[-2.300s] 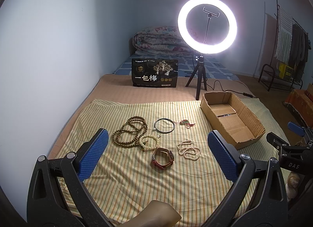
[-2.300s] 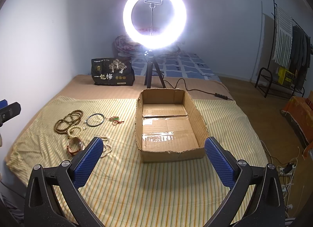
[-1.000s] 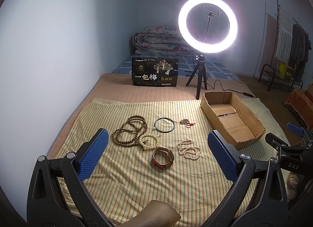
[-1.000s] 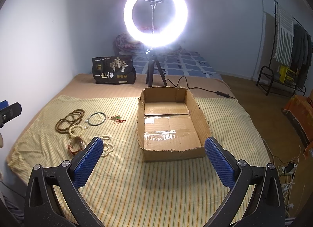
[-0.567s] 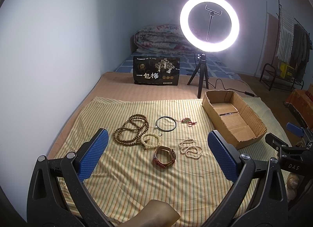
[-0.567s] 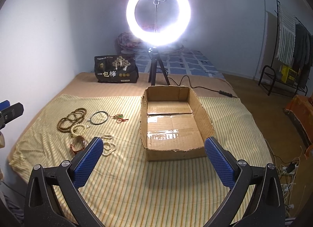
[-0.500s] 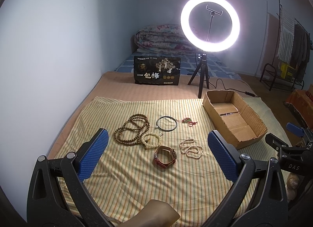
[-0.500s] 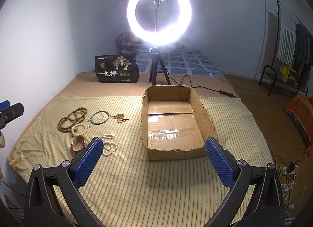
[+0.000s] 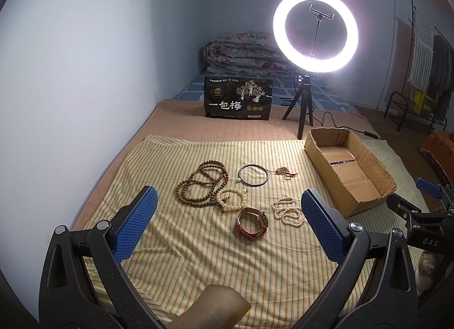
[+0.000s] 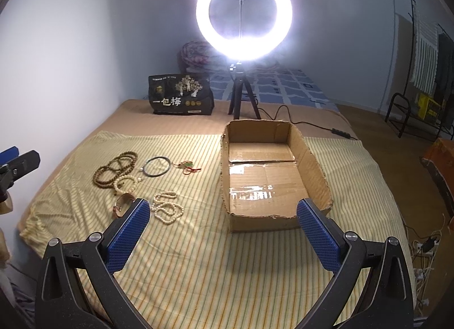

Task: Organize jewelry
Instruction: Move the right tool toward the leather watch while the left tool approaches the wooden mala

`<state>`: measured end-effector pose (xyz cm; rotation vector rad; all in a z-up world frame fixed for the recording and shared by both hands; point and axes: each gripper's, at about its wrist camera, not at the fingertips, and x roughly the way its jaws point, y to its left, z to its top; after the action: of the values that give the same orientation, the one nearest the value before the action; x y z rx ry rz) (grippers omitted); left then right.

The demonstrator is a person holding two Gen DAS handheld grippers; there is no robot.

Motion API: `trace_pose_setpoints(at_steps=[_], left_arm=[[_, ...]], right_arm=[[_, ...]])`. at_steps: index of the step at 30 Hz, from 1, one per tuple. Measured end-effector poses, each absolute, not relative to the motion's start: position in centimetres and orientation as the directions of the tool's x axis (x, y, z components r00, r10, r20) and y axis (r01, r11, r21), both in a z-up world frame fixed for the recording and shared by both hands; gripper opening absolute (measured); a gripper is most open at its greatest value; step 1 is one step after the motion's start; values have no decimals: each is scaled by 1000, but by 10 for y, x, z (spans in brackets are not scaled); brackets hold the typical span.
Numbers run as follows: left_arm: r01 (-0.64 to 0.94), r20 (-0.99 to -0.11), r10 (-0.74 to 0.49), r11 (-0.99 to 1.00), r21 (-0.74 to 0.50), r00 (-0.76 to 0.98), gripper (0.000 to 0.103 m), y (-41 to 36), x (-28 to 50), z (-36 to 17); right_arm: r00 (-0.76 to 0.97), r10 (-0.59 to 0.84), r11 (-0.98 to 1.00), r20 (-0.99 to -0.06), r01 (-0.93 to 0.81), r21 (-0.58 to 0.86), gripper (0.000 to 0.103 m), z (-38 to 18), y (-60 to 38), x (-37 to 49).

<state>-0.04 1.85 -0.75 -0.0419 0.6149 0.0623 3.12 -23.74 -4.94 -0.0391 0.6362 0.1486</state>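
Observation:
Jewelry lies on a striped yellow cloth [image 9: 198,258]: brown wooden beads [image 9: 202,184], a cream bead bracelet [image 9: 231,200], a dark bangle [image 9: 252,175], a red-corded pendant [image 9: 283,171], a brown leather watch [image 9: 252,223] and a pearl strand [image 9: 287,211]. An empty cardboard box [image 9: 347,167] stands to their right; it also shows in the right wrist view [image 10: 269,175]. My left gripper [image 9: 227,228] is open and empty, held above the watch. My right gripper [image 10: 224,236] is open and empty before the box's near wall.
A lit ring light on a tripod [image 10: 244,14] and a black snack bag [image 9: 237,101] stand behind the cloth. A folded quilt [image 9: 241,53] lies at the back. A wall runs along the left. A clothes rack [image 9: 420,79] stands at the right.
Both grippers have drifted slightly forward and toward the jewelry; the items and box sit a little lower and nearer in view. Nothing was picked up.

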Motion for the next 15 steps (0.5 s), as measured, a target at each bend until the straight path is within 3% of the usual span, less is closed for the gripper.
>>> trace_pose_setpoints(at_steps=[15], left_arm=[[-112, -636, 51, 992, -57, 770, 103, 46, 16, -22]], right_arm=[[748, 171, 974, -641, -226, -4, 103, -58, -220, 52]])
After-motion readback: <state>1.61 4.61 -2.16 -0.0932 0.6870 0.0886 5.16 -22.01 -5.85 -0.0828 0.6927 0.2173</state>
